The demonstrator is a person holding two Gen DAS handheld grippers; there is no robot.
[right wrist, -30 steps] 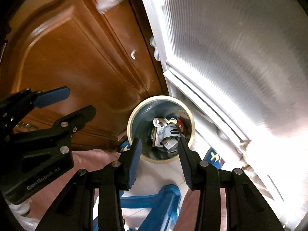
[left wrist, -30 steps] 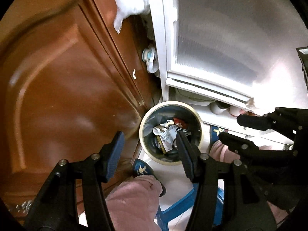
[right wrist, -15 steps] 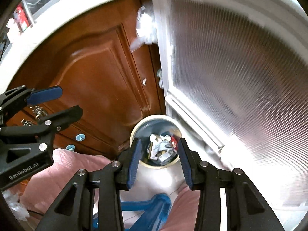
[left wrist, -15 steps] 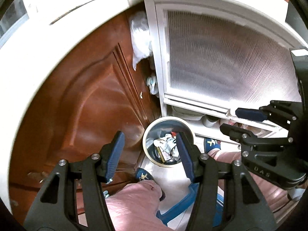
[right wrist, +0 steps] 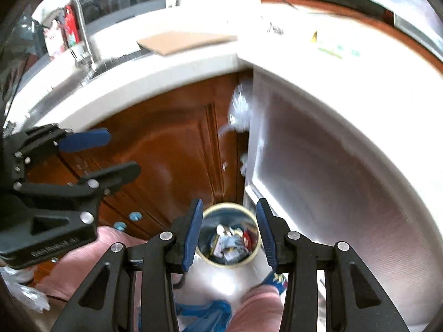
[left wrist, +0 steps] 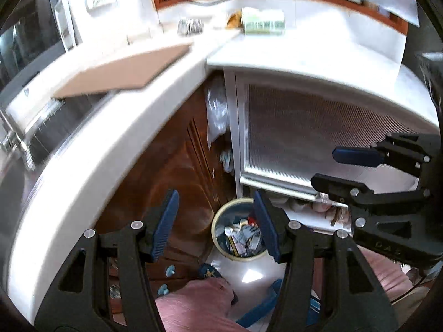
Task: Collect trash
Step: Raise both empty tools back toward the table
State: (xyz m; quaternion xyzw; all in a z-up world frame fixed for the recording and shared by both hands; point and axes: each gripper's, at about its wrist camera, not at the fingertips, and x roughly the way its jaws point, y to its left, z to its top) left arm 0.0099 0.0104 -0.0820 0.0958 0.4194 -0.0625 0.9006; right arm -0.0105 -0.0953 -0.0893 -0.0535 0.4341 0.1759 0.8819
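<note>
I am looking down along both grippers at the bin [left wrist: 238, 235], which is sitting on the pale floor in the corner between the brown door [left wrist: 177, 171] and the white cabinet [left wrist: 304, 138]. Trash [left wrist: 243, 239] is lying inside the bin: crumpled wrappers and something red. My left gripper [left wrist: 216, 224] is standing about half open with nothing between its blue pads [left wrist: 166, 221]. My right gripper [right wrist: 228, 232] is a little narrower, its jaws are opening, and nothing is between them; the bin is only showing through the gap, well below. Each gripper is appearing at the edge of the other's view. A brown board [left wrist: 124, 69] is lying on the white counter [left wrist: 91, 160] above the door. Pink trouser legs [left wrist: 193, 304] are showing at the bottom of both views.
</note>
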